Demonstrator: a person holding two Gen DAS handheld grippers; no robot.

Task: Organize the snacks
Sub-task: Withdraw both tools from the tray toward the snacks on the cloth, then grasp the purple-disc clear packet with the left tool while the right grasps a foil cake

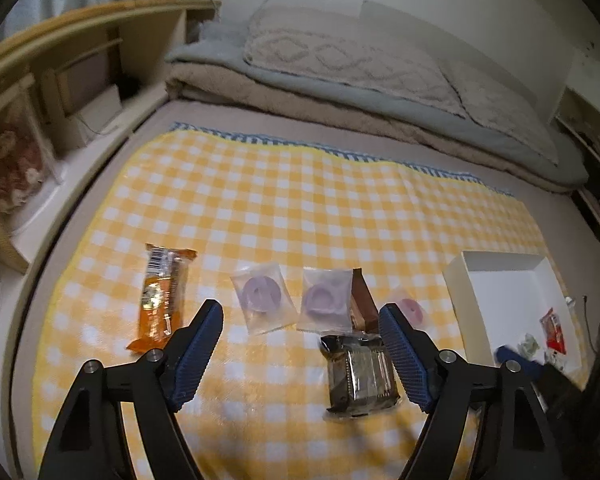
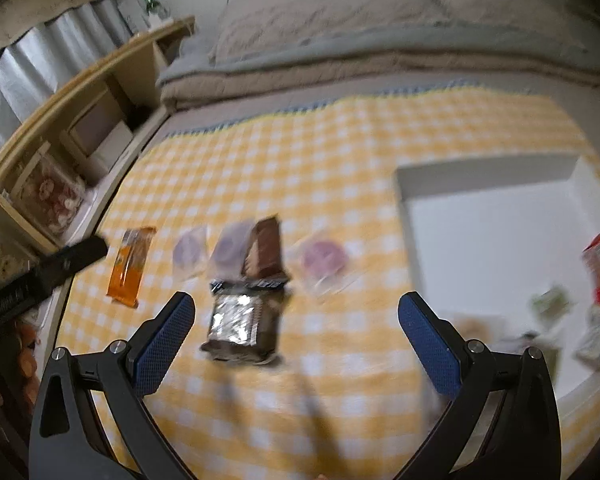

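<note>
Box (image 1: 496, 276): I see a few snacks already inside.
Cloth (image 1: 260, 200): six packets left, including orange bar (image 1: 162, 296) and foil pack (image 1: 360, 372).
Left gripper (image 1: 302, 340): wide, empty.
Right gripper (image 2: 296, 324): wide, empty.

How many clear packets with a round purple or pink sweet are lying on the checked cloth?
3, in a row: left packet, middle packet beside the brown bar, pink packet nearest the box, partly hidden.
</note>
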